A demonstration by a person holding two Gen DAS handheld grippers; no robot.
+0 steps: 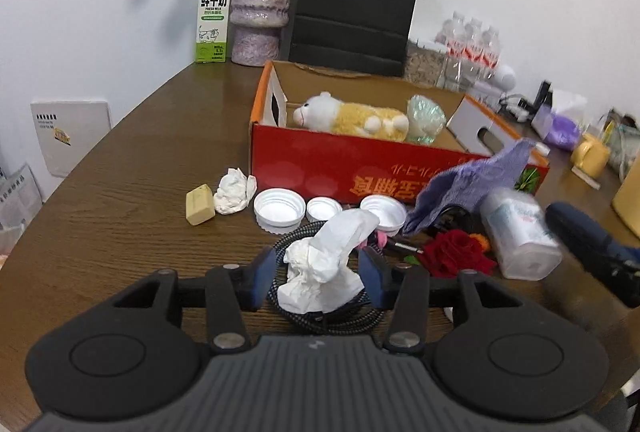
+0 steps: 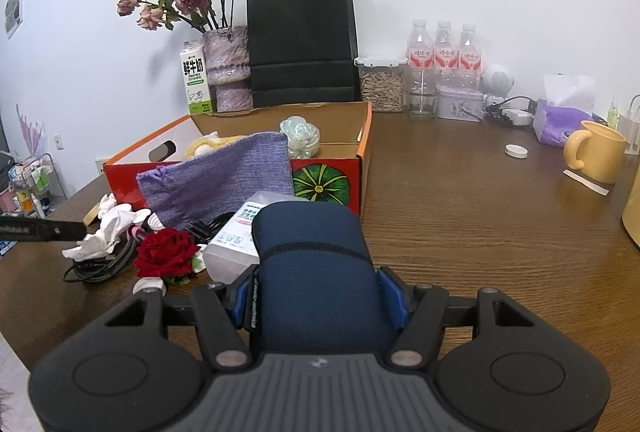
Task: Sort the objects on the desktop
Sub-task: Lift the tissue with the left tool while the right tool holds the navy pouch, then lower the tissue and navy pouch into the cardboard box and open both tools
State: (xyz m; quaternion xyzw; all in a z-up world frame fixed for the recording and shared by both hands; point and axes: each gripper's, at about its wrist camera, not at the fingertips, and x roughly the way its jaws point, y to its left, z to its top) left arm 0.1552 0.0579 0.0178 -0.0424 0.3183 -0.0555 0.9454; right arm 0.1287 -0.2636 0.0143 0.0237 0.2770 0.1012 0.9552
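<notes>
The left gripper (image 1: 318, 274) stands released around a crumpled white tissue (image 1: 326, 264) lying on a coiled braided cable (image 1: 344, 320). The right gripper (image 2: 320, 294) clasps a soft navy pouch (image 2: 316, 264). Ribbed white caps (image 1: 279, 209) and a red cardboard box (image 1: 320, 159) stand beyond, away from the wooden table (image 1: 120, 191) edge.

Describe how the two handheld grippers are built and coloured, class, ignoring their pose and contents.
Each gripper, left gripper and right gripper, has a black body with two round discs, a ribbed grey centre plate, black linkage arms with silver pivot pins, and blue finger pads. No cables or sleeves show.
</notes>
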